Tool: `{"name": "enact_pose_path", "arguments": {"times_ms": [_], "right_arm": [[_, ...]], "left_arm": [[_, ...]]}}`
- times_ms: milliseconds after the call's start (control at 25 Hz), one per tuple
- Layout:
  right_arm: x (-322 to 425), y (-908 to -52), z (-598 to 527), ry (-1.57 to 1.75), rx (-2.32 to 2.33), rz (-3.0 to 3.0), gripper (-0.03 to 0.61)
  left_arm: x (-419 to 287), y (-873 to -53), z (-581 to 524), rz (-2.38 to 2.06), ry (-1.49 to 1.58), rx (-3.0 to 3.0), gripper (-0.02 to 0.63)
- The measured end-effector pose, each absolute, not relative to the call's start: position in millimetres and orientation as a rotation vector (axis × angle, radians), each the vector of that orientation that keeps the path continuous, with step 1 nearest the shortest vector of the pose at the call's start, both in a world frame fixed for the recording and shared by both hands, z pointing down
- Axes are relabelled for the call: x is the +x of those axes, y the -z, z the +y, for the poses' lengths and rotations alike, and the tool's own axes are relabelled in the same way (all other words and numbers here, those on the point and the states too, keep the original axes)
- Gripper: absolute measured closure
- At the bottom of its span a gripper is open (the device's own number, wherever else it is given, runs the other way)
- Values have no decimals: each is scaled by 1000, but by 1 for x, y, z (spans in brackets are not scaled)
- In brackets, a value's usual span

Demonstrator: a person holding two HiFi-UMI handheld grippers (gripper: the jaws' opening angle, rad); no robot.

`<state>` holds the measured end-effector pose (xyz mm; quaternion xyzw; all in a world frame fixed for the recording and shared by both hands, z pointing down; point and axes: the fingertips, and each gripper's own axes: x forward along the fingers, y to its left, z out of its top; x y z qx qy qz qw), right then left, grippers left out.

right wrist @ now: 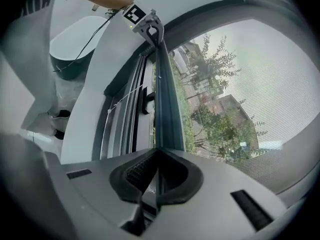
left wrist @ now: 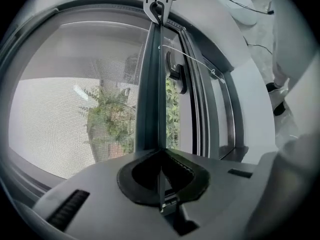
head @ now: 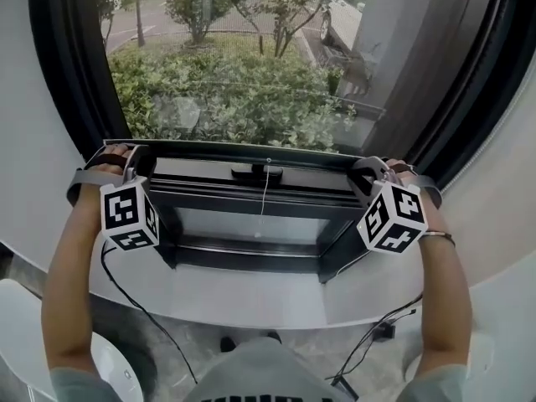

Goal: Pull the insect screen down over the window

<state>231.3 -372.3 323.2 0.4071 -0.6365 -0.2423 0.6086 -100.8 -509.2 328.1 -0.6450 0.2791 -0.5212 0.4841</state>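
Observation:
The insect screen's mesh point(head: 234, 99) covers the upper part of the window. Its dark bottom bar point(head: 251, 152) lies level a little above the sill. My left gripper point(head: 120, 154) is shut on the bar's left end and my right gripper point(head: 371, 167) on its right end. In the left gripper view the bar point(left wrist: 152, 94) runs from my left gripper point(left wrist: 161, 156) up to the right gripper point(left wrist: 159, 6), with mesh point(left wrist: 65, 114) to its left. In the right gripper view the bar point(right wrist: 165, 99) is pinched in my right gripper point(right wrist: 156, 156); the left gripper point(right wrist: 150, 28) grips its far end.
A thin pull cord point(head: 264, 201) hangs from the bar's middle. Below it are the dark window frame point(head: 251, 254) and the white curved sill point(head: 251, 300). A black window handle point(left wrist: 175, 74) sits behind the bar. Cables point(head: 142, 308) trail on the floor beside a white seat point(head: 17, 325).

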Motion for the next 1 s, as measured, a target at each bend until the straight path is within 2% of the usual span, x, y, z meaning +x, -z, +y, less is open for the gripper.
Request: {"name": "enact_pose_path", "arguments": {"times_ms": [760,1000], "right_arm": [[231,-433,-366,400,818,-1494,563],[232,-438,-368,406,842,-1497,563]], "left_arm": [[-103,-438,-506,588,1380,-1597,594],[-102,-443,-507,627,1364,-1574,594]]}}
